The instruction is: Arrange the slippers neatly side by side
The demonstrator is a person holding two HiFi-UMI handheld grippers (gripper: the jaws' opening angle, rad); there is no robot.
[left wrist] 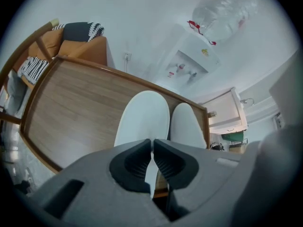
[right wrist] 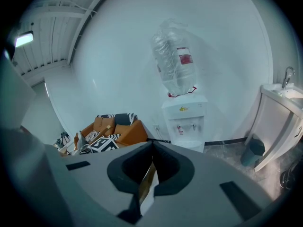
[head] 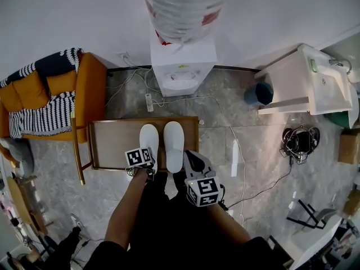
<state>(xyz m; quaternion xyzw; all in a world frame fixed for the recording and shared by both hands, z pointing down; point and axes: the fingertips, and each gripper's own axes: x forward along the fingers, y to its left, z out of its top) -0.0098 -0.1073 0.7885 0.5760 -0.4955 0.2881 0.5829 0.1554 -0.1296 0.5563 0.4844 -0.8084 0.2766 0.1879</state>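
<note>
Right gripper (right wrist: pixel 152 148) nearest, at 5 o'clock of the wooden table (head: pixel 112 145), jaws pressed together on nothing. Left gripper (left wrist: pixel 152 143) at 7 o'clock, over the heel of the left slipper (head: pixel 149 138), jaws drawn to a slit, white showing through. Right slipper (head: pixel 174 142) just beside it, both flat on the table, toes to 12 o'clock. Beyond, at 12 o'clock, water dispenser (head: pixel 183 66); at 10 o'clock, orange armchair (head: pixel 84 89).

The head view looks steeply down from high above the table (head: pixel 112 142), the left gripper view looks from very near over the slippers (left wrist: pixel 144 117) toward 1 o'clock, the right gripper view faces level toward 12 o'clock, and all three share the water dispenser (head: pixel 183 66).
</note>
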